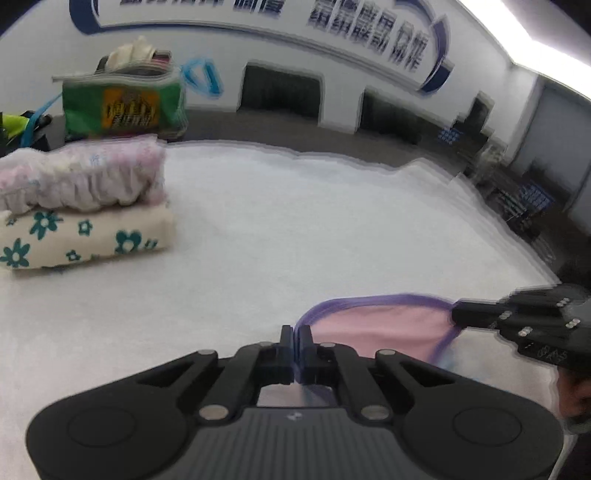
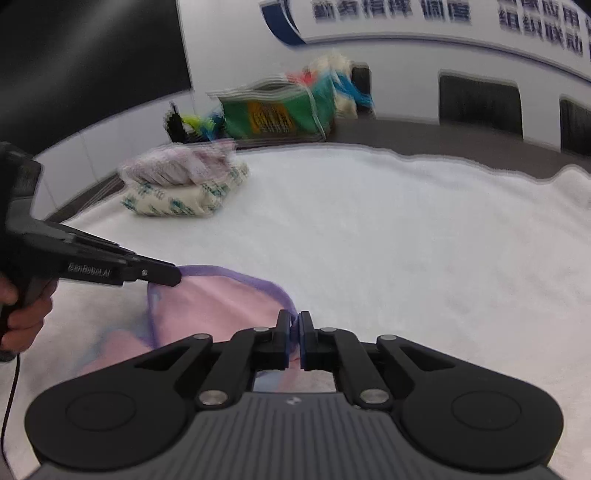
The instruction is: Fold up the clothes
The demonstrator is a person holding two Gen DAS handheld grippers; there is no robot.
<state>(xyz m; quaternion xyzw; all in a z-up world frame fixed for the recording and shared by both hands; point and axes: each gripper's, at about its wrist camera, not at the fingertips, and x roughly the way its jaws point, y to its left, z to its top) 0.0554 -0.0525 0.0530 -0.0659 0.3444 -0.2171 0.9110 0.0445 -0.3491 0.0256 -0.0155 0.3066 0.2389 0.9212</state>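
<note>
A pink garment (image 1: pixel 384 328) with a purple trimmed edge (image 1: pixel 373 298) lies on the white fleecy cover (image 1: pixel 295 229) of the tabletop, stretched between the two tongs. The left tongs (image 1: pixel 295 341) are clamped on the purple edge at one end of it, the trim pinched flat between the pads, and the pink cloth runs away from them to their right. The right tongs (image 2: pixel 294 325) are clamped on the same purple edge at the other end, with the cloth spreading to their left and under their body. In the left wrist view the right tongs (image 1: pixel 460 317) come in from the right side, their tips closed on the trim; in the right wrist view the left tongs (image 2: pixel 173 275) reach in from the left, held by a hand (image 2: pixel 22 314) on the grip. Ahead and well to the left of both tongs stands a pile of folded clothes: a cream piece with teal flowers (image 1: pixel 85 236) at the bottom and a pale pink ruffled piece (image 1: pixel 81 177) on top of it. Beyond the pile, past the cover's far edge, sits a green bag (image 1: pixel 122 105) stuffed with cloth. Farther back is a white wall with blue lettering (image 1: pixel 365 33) and dark chair backs (image 2: pixel 480 103) along it.
</note>
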